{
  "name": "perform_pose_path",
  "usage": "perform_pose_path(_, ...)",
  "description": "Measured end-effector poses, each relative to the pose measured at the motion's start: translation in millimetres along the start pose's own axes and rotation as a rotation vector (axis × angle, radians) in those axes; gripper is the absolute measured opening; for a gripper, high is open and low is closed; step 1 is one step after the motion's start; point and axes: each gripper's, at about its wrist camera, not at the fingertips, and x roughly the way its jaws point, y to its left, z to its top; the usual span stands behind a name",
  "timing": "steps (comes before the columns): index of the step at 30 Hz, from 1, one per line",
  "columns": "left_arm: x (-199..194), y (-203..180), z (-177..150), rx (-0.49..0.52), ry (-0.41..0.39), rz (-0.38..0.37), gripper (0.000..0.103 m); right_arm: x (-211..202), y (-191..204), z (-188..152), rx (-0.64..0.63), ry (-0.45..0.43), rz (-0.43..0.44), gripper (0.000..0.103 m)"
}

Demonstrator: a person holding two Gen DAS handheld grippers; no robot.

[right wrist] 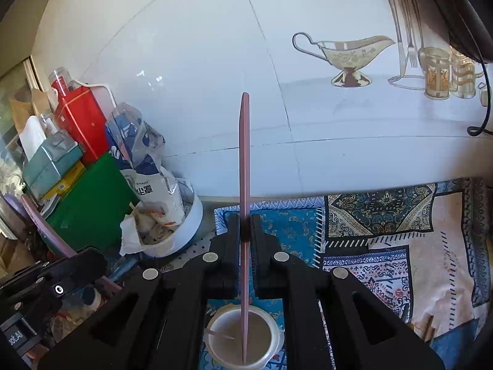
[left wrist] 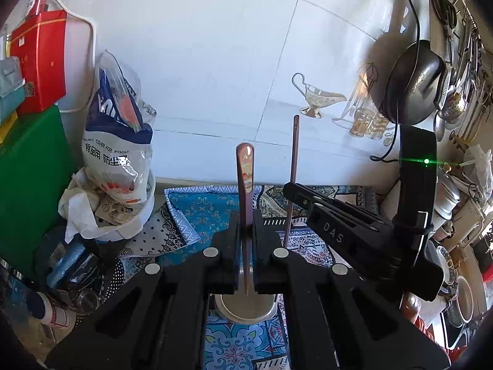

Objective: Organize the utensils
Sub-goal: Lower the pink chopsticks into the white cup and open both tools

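Observation:
My left gripper (left wrist: 246, 225) is shut on a pink utensil with a patterned handle end (left wrist: 245, 178), held upright over a metal cup (left wrist: 245, 308). My right gripper (right wrist: 245, 231) is shut on a second pink utensil (right wrist: 245, 160), also upright, with its lower end inside a translucent cup (right wrist: 245, 339). In the left wrist view the right gripper (left wrist: 300, 195) stands to the right, holding its thin utensil (left wrist: 293, 166). In the right wrist view part of the left gripper's body (right wrist: 46, 280) shows at the lower left.
A patterned cloth (right wrist: 385, 246) covers the counter below a white tiled wall. At left stand a green board (left wrist: 27, 185), a red box (left wrist: 40, 61) and a white bowl with a plastic bag (left wrist: 117, 141). A black pan (left wrist: 413, 83) and hanging utensils are at right.

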Motion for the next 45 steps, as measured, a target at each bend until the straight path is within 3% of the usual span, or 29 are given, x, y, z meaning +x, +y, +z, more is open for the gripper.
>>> perform_pose_path(10,41,23,-20,-0.049,0.116,-0.016,0.004,44,-1,-28,-0.024,0.107,-0.05,0.006)
perform_pose_path(19,60,28,-30,-0.082,0.194,-0.005,0.004,46,-1,-45,-0.051,0.202,-0.054,0.006)
perform_pose_path(26,61,25,-31,-0.083,0.209,0.032,0.005,43,0,-50,-0.063,0.27,-0.043,0.007)
perform_pose_path(36,39,0,-28,-0.06,0.172,0.076,0.011,-1,-1,-38,-0.109,0.237,-0.013,0.008)
perform_pose_path(45,16,-41,-25,-0.039,0.109,0.075,0.025,-55,-23,-31,-0.126,0.165,-0.028,0.016)
